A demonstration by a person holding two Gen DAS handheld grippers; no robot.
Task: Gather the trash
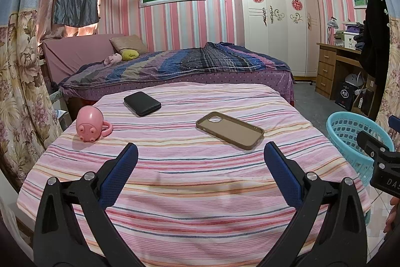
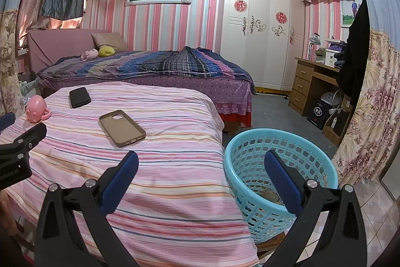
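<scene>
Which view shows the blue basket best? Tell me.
The right wrist view: the blue basket shows whole beside the striped table, with its rim and inside visible. The left wrist view catches only part of it at the right edge, behind the right gripper.

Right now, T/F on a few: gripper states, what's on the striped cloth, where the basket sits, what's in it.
1. Both grippers are open. True: the left gripper and right gripper have their jaws spread, holding nothing.
2. The phone case lies in the basket. False: it lies on the striped cloth.
3. The pink cup stands upright. False: it lies tipped on the cloth.
4. The basket stands beside the cloth-covered surface, on its right. True.
5. The basket is empty. False: something brownish lies at its bottom; what it is cannot be told.
</scene>
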